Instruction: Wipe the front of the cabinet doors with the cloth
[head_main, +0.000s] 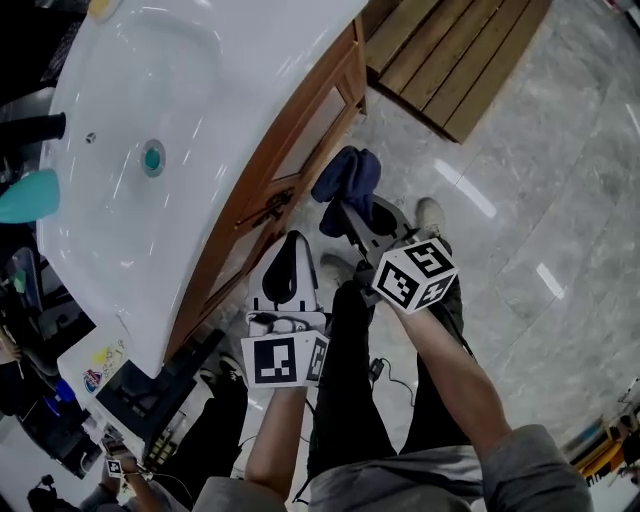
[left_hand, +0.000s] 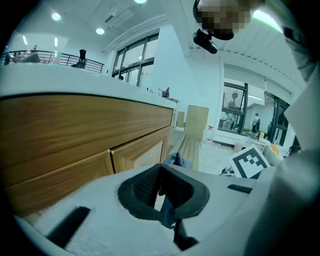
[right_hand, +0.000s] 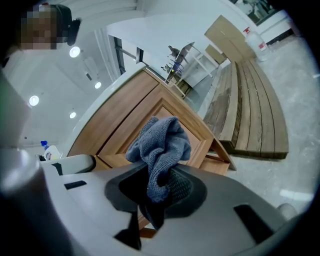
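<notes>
**Q:** What container stands on the cabinet (head_main: 240, 235), and what is in it?

**A:** A white basin (head_main: 190, 70) is set into the cabinet top. Inside it shows a round drain (head_main: 152, 157) with a teal centre. A teal object (head_main: 28, 195) lies at the basin's rim, on the side away from the cabinet front. What that object is cannot be made out.

**Q:** Which tools work in front of the cabinet, and how do their jaws stand?

**A:** There are two hand-held grippers, each carrying a cube of square markers. The left gripper (head_main: 293, 245) (left_hand: 161, 192) is held low before the cabinet front. Its jaws are drawn together, with only a thin slit of light between the dark pads, and they clamp nothing. The right gripper (head_main: 340, 212) (right_hand: 159, 187) points at the cabinet front further along. Its jaws are closed on a blue-grey cloth (head_main: 347, 177) (right_hand: 160, 145). They pinch the cloth by its lower fold, and the rest bunches up above the jaw tips.

**Q:** Where is the cloth relative to the cabinet?

**A:** It is directly before a framed wooden door (head_main: 318, 125) (right_hand: 202, 135) near the cabinet's far end, close to the wood. Whether it touches the door cannot be told. In the left gripper view a neighbouring door panel (left_hand: 137, 155) runs along beside that gripper.

**Q:** What lies beyond the cabinet?

**A:** A slatted wooden platform (head_main: 455, 50) (right_hand: 255, 110) rests on the pale marbled floor (head_main: 560, 180), just past the cabinet's far end.
</notes>
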